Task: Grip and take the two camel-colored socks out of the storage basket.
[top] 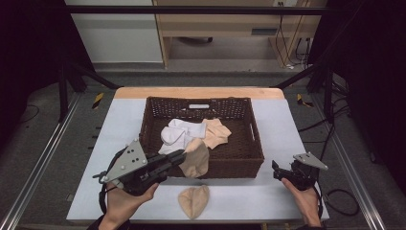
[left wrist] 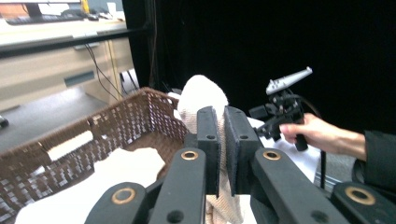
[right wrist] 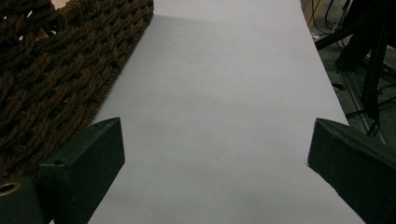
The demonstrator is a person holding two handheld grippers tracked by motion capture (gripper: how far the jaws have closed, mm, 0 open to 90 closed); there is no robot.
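White socks in basket; desk behind table.

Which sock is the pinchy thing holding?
The left gripper holds the beige sock hanging over the basket's front rim. The other beige sock lies loose on the table.

No text, label, brand, number or sign can be read anywhere.
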